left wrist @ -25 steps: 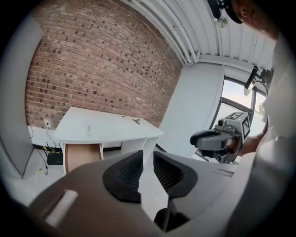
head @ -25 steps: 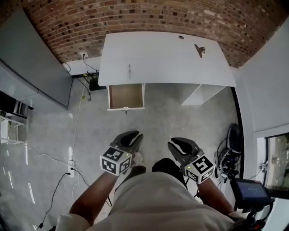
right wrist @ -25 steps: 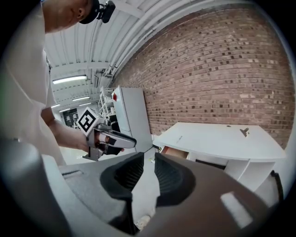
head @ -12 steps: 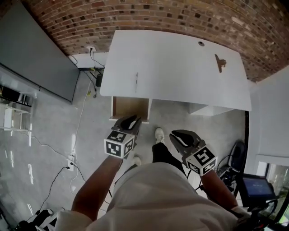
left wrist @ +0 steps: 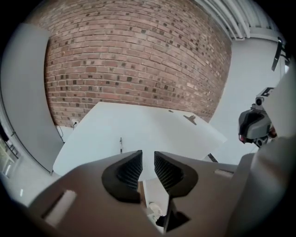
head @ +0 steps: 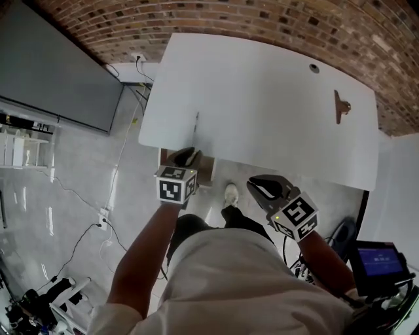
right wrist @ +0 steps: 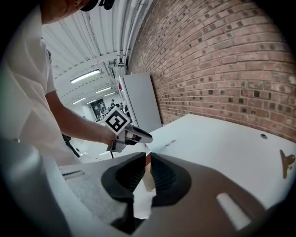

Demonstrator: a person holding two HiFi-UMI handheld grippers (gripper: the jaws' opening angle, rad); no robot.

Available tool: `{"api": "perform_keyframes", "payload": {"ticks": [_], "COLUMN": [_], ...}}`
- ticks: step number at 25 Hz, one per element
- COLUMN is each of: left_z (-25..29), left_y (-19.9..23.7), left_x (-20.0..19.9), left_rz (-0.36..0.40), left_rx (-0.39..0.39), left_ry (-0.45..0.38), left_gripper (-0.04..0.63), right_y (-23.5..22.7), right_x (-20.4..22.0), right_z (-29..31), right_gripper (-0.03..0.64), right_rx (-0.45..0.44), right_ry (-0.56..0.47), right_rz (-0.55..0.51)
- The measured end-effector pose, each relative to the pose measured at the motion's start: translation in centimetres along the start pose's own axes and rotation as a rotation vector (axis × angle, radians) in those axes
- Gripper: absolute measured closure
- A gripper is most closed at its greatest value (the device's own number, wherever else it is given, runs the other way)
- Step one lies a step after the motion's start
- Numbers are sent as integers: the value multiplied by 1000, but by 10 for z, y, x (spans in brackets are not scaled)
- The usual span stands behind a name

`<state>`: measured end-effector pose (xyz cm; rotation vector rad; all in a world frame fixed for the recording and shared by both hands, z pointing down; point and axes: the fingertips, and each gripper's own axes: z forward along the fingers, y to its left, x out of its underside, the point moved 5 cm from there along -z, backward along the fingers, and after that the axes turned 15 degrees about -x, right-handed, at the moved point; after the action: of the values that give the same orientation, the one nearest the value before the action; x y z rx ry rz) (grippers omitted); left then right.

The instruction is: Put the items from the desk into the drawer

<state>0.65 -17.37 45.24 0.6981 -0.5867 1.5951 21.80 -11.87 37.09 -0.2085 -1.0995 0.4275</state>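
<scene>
A black pen (head: 195,121) lies near the front left of the white desk (head: 262,98). A dark binder clip (head: 342,106) lies at the desk's far right. The wooden drawer (head: 204,171) stands pulled out below the desk's front edge. My left gripper (head: 190,154) hovers over the drawer at that edge, just short of the pen (left wrist: 120,144), jaws nearly together and empty. My right gripper (head: 259,186) hangs lower right of the drawer, short of the desk, also drawn together on nothing. In the right gripper view the pen (right wrist: 167,143) and clip (right wrist: 286,162) lie ahead.
A brick wall (head: 216,19) runs behind the desk. A grey cabinet (head: 59,65) stands to the left. Cables (head: 111,216) trail over the floor at left. A small screen (head: 380,258) sits at the lower right. The desk has a round hole (head: 314,67) near its back.
The person has walked up to the desk. Both grippers have come forward; the left one rose from over the floor to the drawer at the desk edge.
</scene>
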Motion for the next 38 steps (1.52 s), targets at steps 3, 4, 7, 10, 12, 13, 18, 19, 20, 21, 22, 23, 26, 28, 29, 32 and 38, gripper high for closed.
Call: {"api": "perform_keyframes", "payload": {"ticks": [3, 4, 7, 10, 12, 13, 18, 19, 20, 21, 22, 23, 26, 28, 29, 32, 38], "left_z": [33, 44, 76, 102, 118, 125, 145, 148, 150, 152, 154, 157, 161, 162, 162, 162, 161], "left_y": [9, 12, 23, 33, 39, 43, 51, 52, 51, 51, 50, 50, 49, 49, 49, 49, 51], "left_x": [-6, -7, -6, -3, -2, 0, 5, 6, 6, 7, 7, 8, 13, 14, 14, 14, 13], "left_rz": [3, -2, -9, -11, -11, -7, 7, 3, -2, -5, -4, -2, 1, 3, 6, 7, -13], "left_rx": [-36, -42, -69, -96, -111, -119, -143, -142, -139, -136, -134, -134, -148, -157, -160, -164, -156], "left_ry": [40, 56, 108, 155, 182, 195, 246, 253, 259, 264, 270, 279, 309, 317, 319, 323, 318], "left_gripper": [511, 511, 511, 509, 505, 504, 495, 495, 495, 495, 495, 495, 496, 500, 503, 540, 548], "right_y": [-13, -17, -29, -38, -44, -47, -60, -62, -65, -67, -69, -71, -73, -75, -75, -76, -78], "right_x": [1, 0, -4, -3, -2, -1, 2, 5, 6, 7, 8, 9, 9, 9, 10, 11, 6], "right_z": [8, 9, 11, 10, 10, 10, 7, 7, 6, 7, 7, 8, 12, 14, 15, 20, 26], "right_gripper": [581, 581, 581, 581, 581, 581, 581, 581, 581, 581, 581, 581, 581, 581, 581, 581, 581], "right_rx": [-33, -37, -28, -17, -13, -12, 1, 4, 6, 7, 8, 7, -4, -12, -16, -23, -30], "right_ry": [25, 28, 24, 24, 31, 33, 39, 41, 41, 41, 40, 39, 39, 40, 42, 53, 51], "right_rz": [8, 10, 28, 58, 71, 78, 109, 117, 124, 130, 135, 138, 144, 145, 146, 151, 146]}}
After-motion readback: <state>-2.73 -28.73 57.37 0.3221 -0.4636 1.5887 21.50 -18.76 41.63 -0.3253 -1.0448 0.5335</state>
